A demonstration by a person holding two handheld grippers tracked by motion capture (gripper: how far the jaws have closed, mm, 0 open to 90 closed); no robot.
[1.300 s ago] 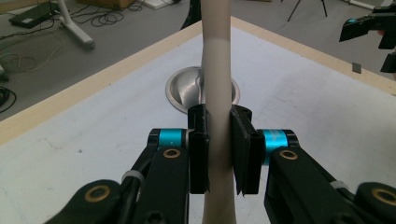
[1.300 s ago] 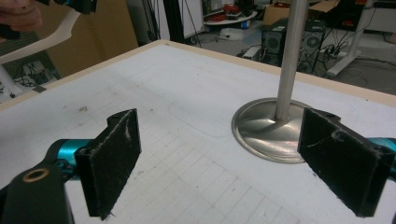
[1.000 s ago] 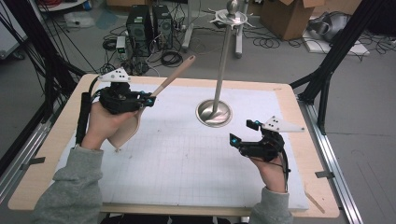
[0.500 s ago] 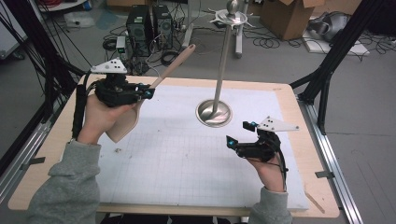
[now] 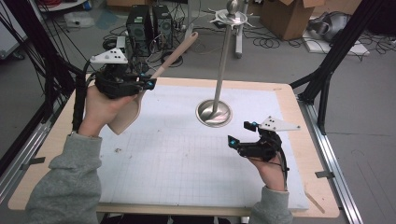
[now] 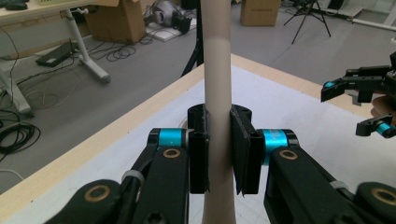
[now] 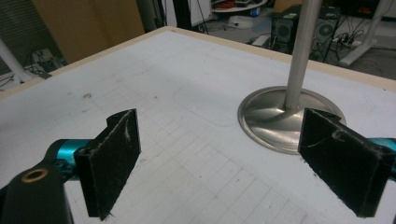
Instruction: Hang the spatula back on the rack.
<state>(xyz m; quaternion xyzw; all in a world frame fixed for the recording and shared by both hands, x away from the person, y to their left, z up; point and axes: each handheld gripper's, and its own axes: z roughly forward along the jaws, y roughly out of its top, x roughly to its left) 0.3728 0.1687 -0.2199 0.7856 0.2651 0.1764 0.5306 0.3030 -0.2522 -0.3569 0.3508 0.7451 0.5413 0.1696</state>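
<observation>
Compared w/ the earlier high view, the left gripper has been raised a bit and carried toward the table's far-left edge; the spatula has gone up with it, its handle now reaching higher past that edge. The right gripper is seen in much the same spot, near the table's right side.

The left gripper is held in a hand well above the white mat, the grey-sleeved forearm coming in from bottom left. Its jaws are clamped on the spatula's handle; in the left gripper view the pale handle is pinched between the two black pads and runs straight up through them. The blade hangs down toward the person, below the hand, tilted, clear of the mat.

The right gripper is held low over the mat, pointed left toward the centre, w/ jaws spread wide and nothing between them. In the right gripper view the stand is seen just beyond the pads.

The spatula is light wood, smooth, w/ a slim rounded handle and a broad flat blade. The stand is shiny metal: round dished base, thin upright pole, small disc at top. The mat is white w/ a faint grid, laid on a plywood table. The pads are matt black, scuffed, on teal-collared arms.
</observation>
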